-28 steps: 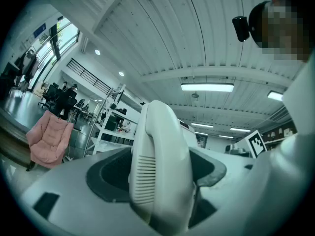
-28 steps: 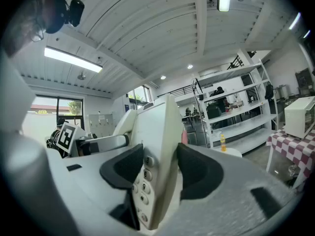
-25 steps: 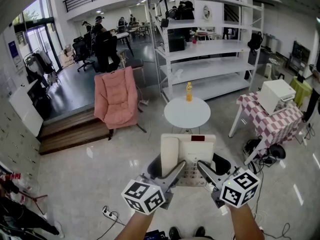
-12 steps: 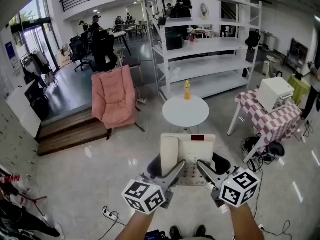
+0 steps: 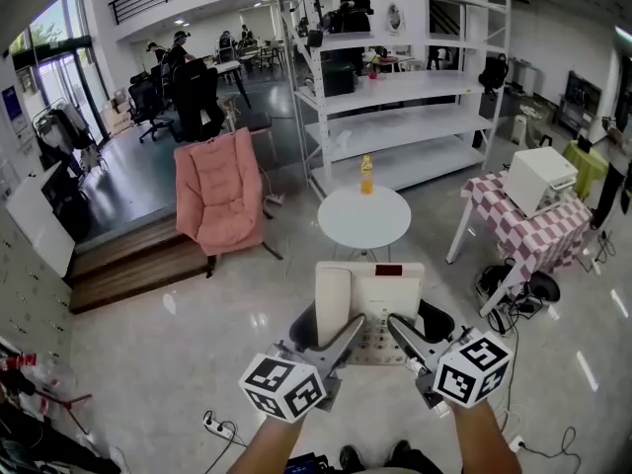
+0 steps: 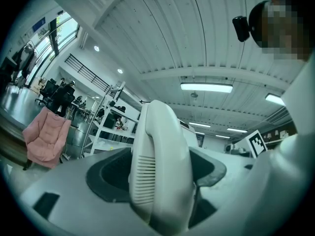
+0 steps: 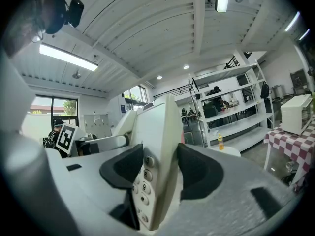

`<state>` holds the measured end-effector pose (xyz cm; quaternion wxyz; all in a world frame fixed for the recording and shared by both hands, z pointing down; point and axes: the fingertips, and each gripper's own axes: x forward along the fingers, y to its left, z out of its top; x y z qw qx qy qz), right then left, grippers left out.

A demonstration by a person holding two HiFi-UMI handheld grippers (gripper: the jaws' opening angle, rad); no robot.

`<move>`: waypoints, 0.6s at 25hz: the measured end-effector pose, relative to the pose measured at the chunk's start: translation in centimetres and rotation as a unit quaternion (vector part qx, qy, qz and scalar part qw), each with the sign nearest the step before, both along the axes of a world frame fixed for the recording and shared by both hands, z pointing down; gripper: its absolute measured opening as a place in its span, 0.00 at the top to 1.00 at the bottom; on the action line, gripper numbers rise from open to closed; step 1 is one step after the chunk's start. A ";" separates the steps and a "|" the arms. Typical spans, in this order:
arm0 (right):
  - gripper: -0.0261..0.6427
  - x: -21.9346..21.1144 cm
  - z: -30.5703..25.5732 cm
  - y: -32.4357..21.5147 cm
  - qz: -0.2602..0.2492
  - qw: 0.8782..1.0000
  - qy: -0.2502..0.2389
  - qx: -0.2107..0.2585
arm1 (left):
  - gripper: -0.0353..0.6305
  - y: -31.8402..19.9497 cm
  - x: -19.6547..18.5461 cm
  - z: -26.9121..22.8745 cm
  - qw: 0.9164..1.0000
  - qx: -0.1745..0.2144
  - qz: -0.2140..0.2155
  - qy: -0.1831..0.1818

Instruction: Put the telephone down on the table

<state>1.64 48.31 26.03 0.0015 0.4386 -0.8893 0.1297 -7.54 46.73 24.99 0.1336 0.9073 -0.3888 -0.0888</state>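
I hold a white desk telephone point(image 5: 370, 297) in the air between both grippers, its handset on the left and its keypad on the right. My left gripper point(image 5: 342, 335) is shut on the handset side point(image 6: 160, 161), with the dark pads on either side of it. Shut on the keypad edge point(image 7: 156, 146) is my right gripper point(image 5: 400, 331). Beyond the telephone stands a round white table point(image 5: 346, 227) with a yellow bottle point(image 5: 366, 176) on it.
A pink folding chair point(image 5: 217, 196) stands left of the round table beside a wooden step point(image 5: 128, 265). White shelving point(image 5: 395, 97) rises behind. At the right a checkered table point(image 5: 528, 233) carries a white box point(image 5: 538, 179). A power strip and cables point(image 5: 212, 423) lie on the floor.
The room has drifted slightly left and down in the head view. The telephone and both grippers keep the same hold and place in the frame.
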 end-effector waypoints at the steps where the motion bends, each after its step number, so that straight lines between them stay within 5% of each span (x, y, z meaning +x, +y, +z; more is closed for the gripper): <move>1: 0.67 -0.1 0.0 -0.1 0.001 1.000 0.000 -0.001 | 0.43 -0.1 -0.1 0.0 1.000 0.000 0.001 0.000; 15: 0.66 0.8 1.1 -5.3 -0.015 1.000 -0.010 -0.012 | 0.43 -5.0 0.8 1.0 1.000 -0.013 -0.015 -0.005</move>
